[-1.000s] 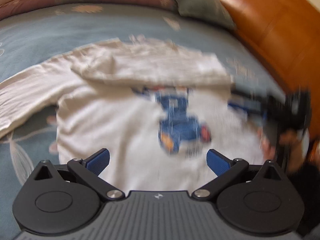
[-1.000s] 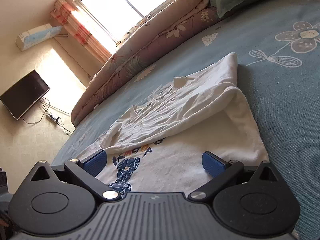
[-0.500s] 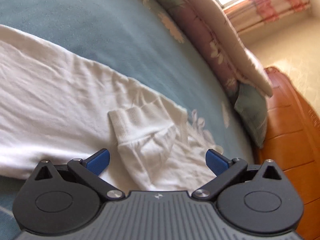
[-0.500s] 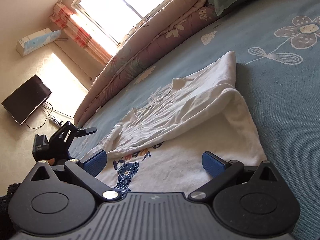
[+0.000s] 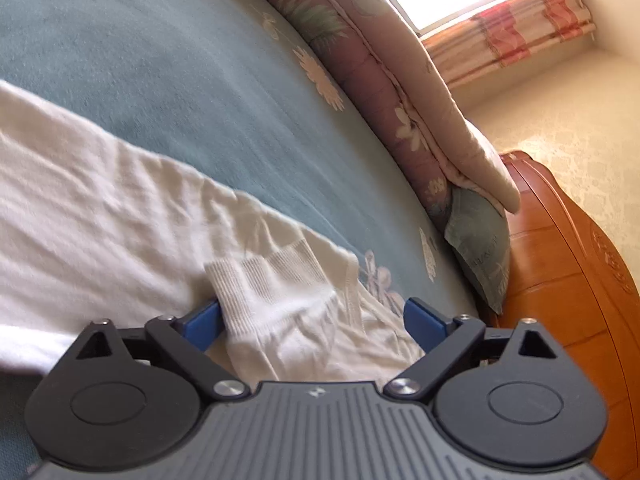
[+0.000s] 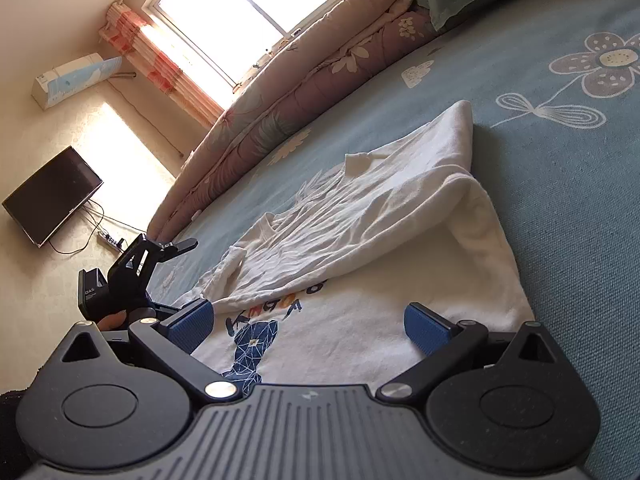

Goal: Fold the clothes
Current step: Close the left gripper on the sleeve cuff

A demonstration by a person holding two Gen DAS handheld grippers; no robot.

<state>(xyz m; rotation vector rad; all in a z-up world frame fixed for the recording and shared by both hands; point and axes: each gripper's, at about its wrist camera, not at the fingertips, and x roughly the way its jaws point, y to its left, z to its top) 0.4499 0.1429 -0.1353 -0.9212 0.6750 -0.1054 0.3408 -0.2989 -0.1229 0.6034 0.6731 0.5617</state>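
Left wrist view: my left gripper [image 5: 314,318] sits low over the end of the white long-sleeved cotton shirt's [image 5: 100,216] sleeve, on the teal flower-printed bedsheet [image 5: 180,72]. The ribbed cuff [image 5: 272,284] lies between the jaws, which have just been closing a little and are wide apart; the left blue pad touches the cuff's edge, the right one stands clear, so nothing is gripped. To do this well I judge I should close on the cuff alone, not the sheet under it, then carry the sleeve across the body without dragging the rest.

Right wrist view: my right gripper [image 6: 308,322] hovers with jaws wide and empty above the shirt's hem, near the blue geometric print [image 6: 250,346]. Only here do I see the whole garment: one side is already folded over the chest. The left gripper also shows from outside at the shirt's far sleeve. The left view alone shows the cuff's fit between the pads and the orange wooden headboard [image 5: 568,280].
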